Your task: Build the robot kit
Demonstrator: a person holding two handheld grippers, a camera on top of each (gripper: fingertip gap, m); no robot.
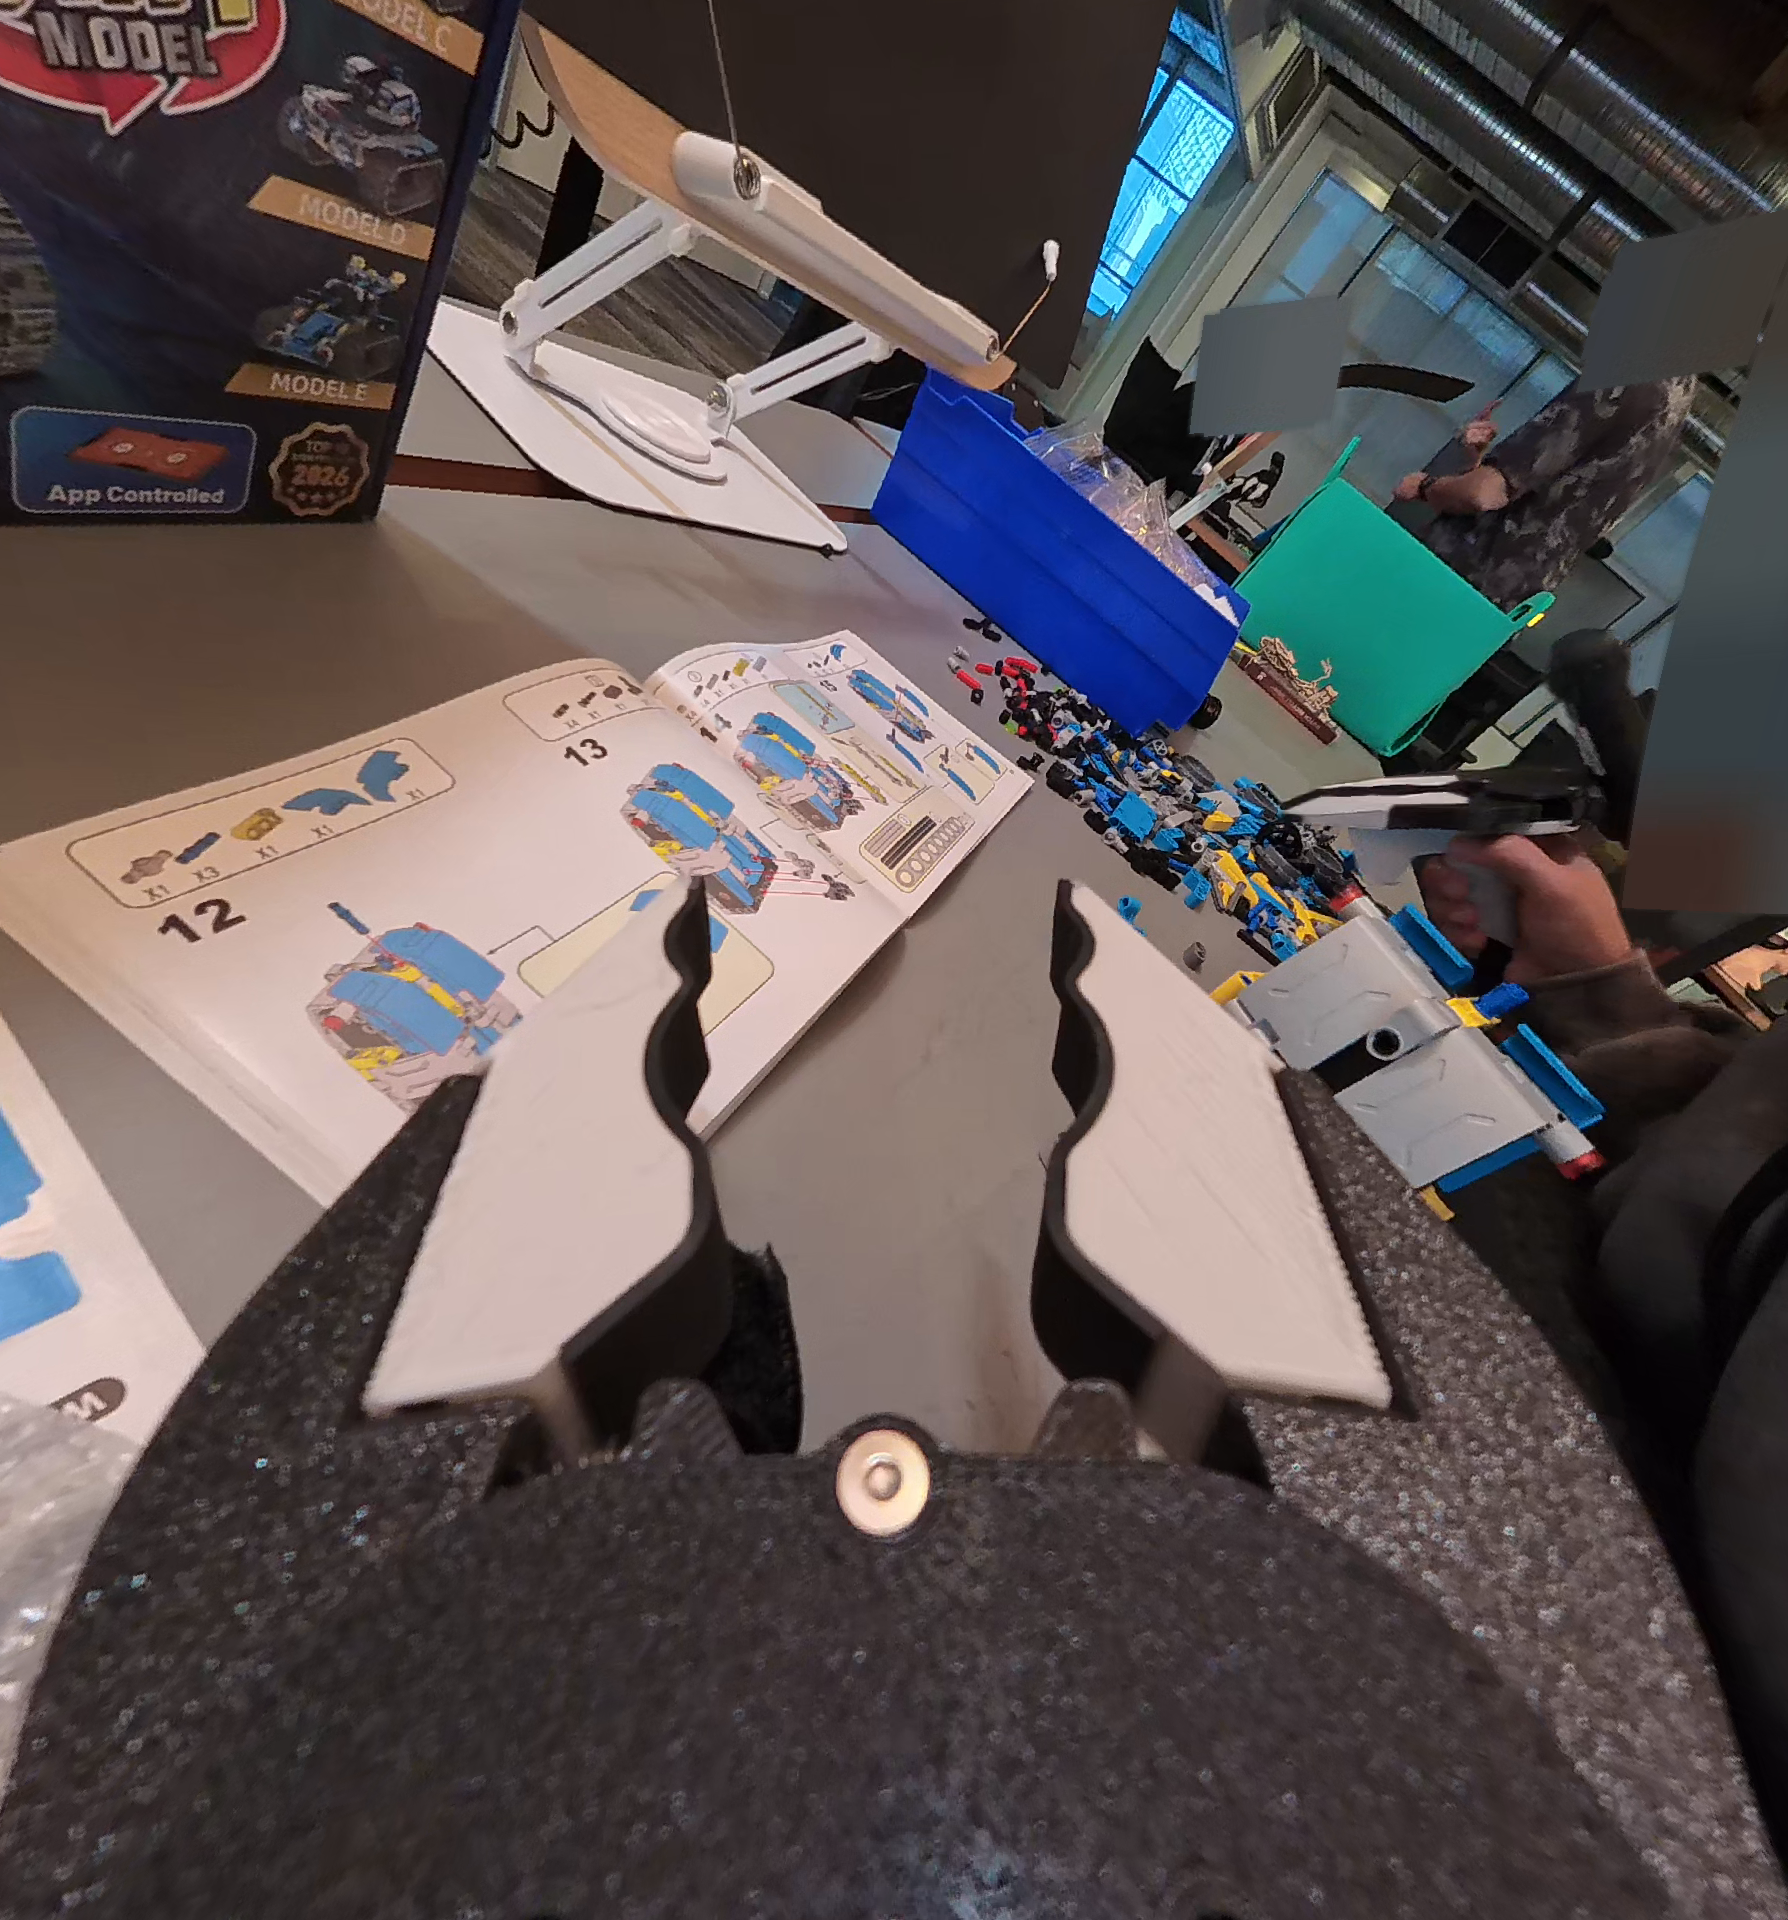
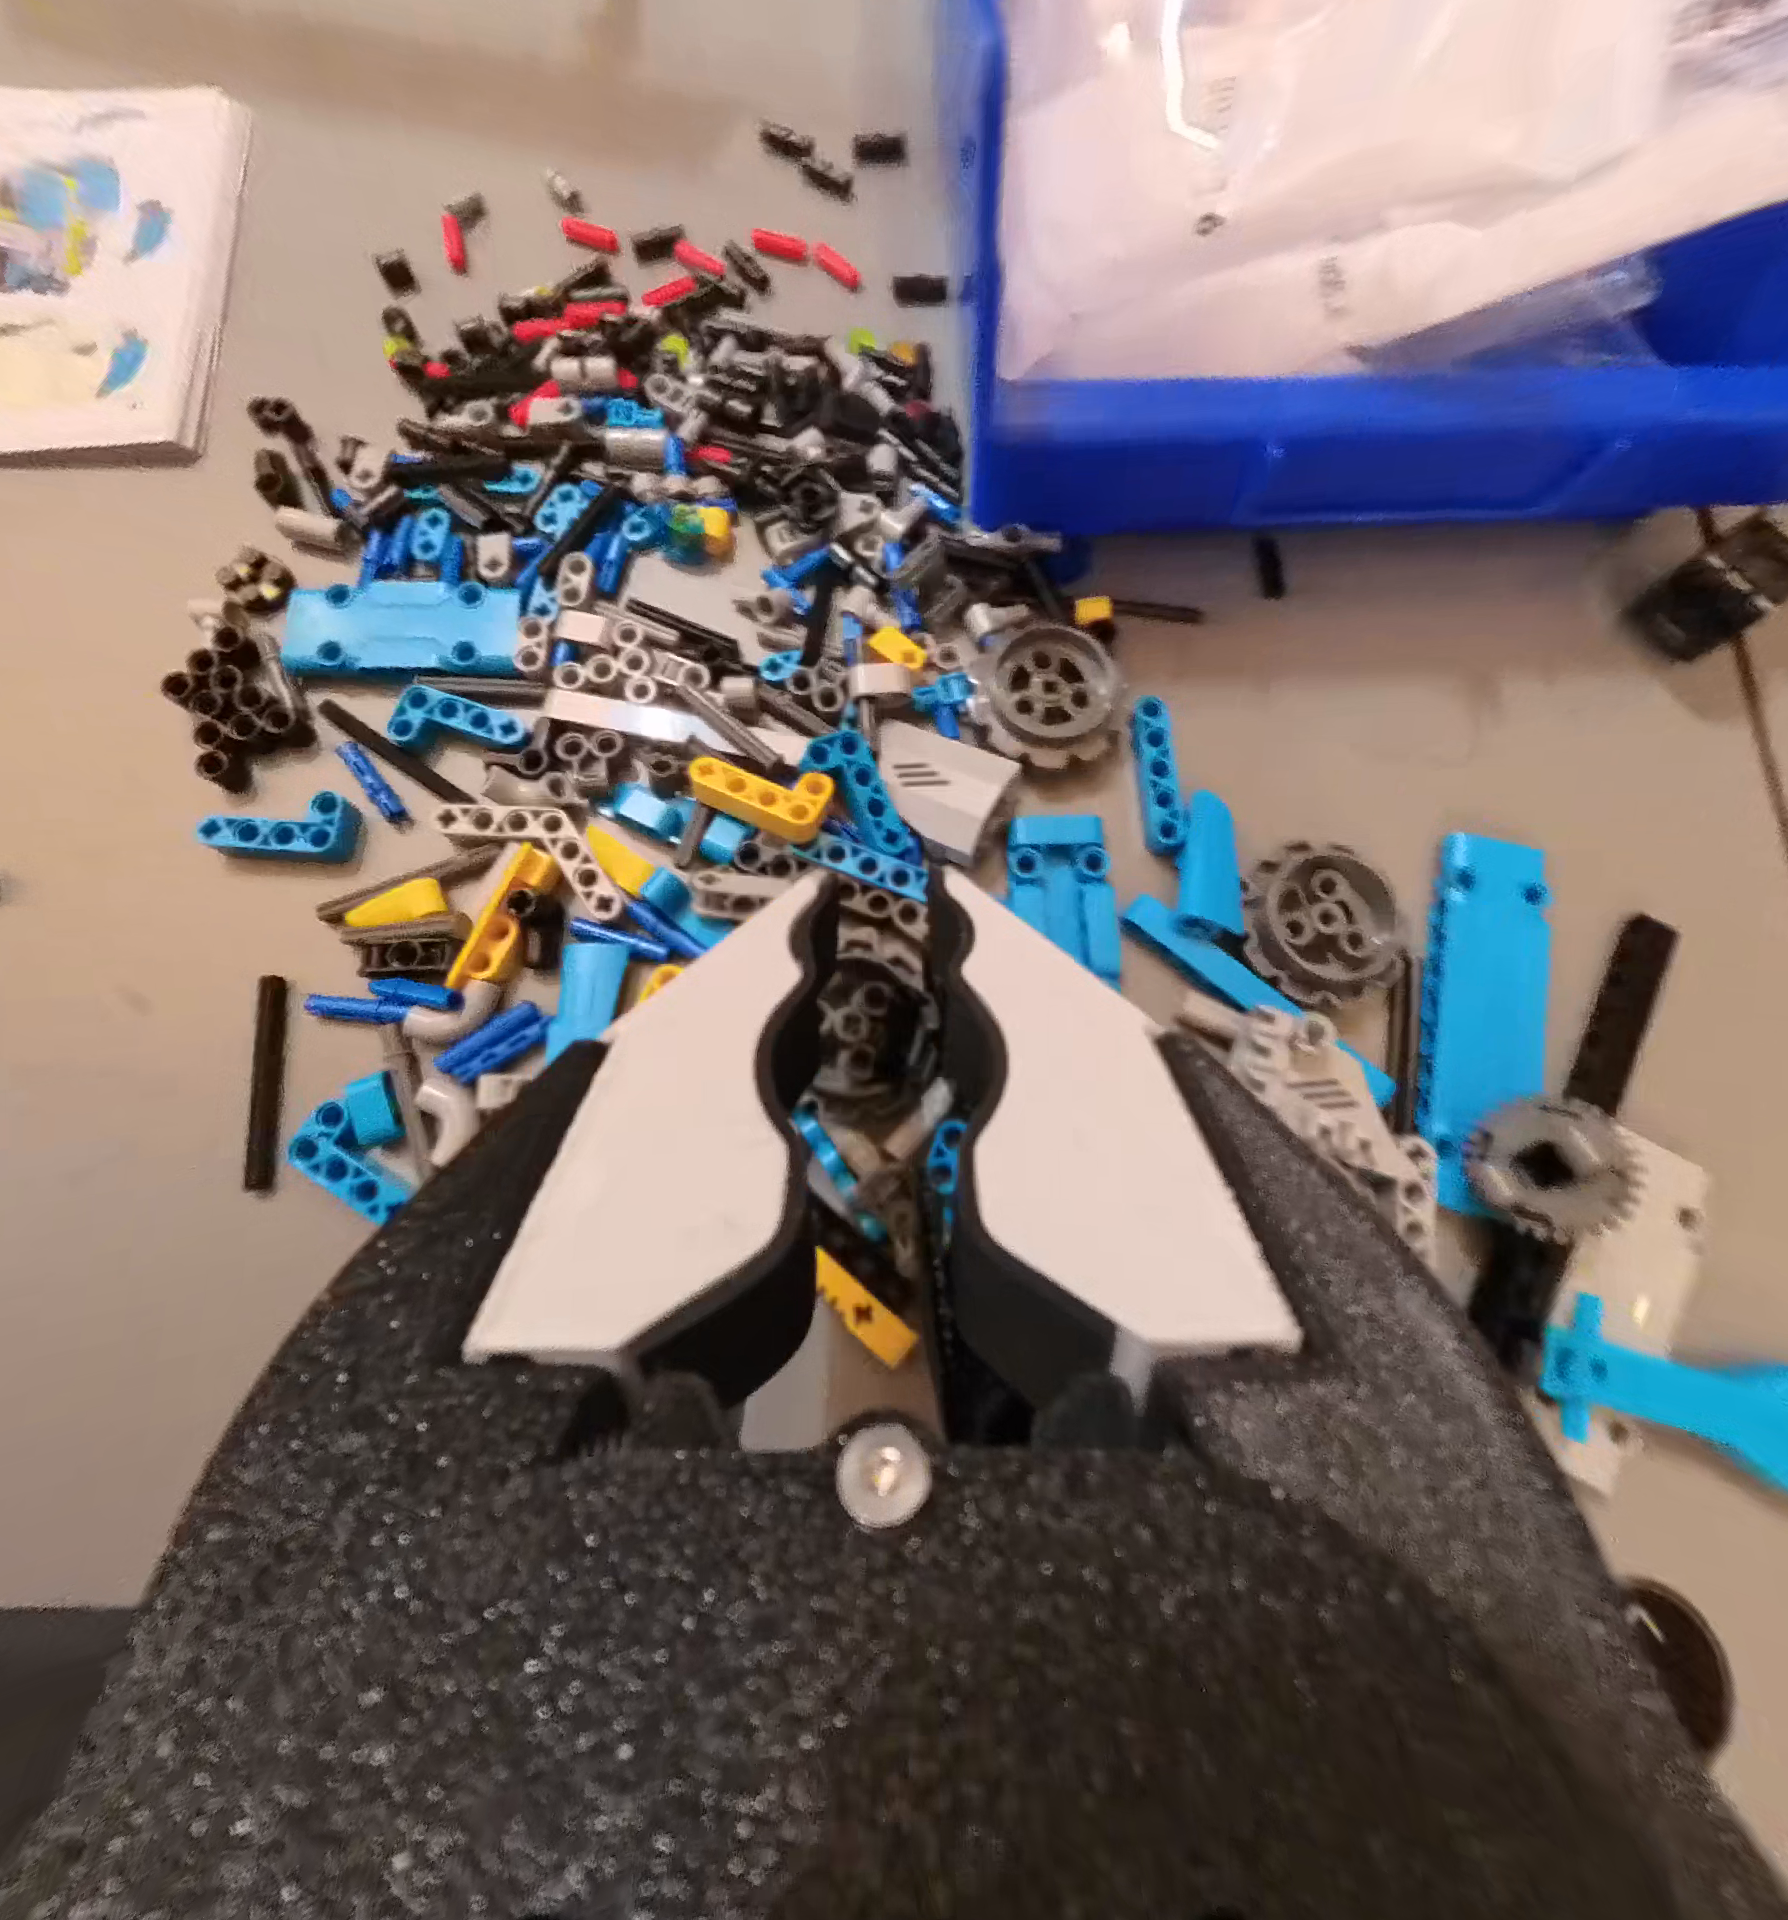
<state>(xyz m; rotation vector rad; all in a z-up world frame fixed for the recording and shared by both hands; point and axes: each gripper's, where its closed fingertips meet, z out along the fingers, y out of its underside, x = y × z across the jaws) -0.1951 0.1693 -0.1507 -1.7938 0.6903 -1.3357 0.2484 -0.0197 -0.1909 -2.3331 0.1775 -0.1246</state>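
Grey tabletop (image 1: 246, 623) in an open workroom, left to right. The instruction booklet (image 1: 433, 894) lies open beneath my left gripper (image 1: 874, 904), whose jaws stand wide apart over bare table, holding nothing. To the right, a part-built grey-and-blue model (image 1: 1389, 1049) rests beside the blue bin (image 1: 1056, 561). My right gripper (image 2: 882, 894) hangs over the pile of loose building pieces (image 2: 661, 623), jaws nearly together; whether they pinch a piece I cannot tell. These pieces look light, stiff and smooth, and I judge them best nipped across flat sides.
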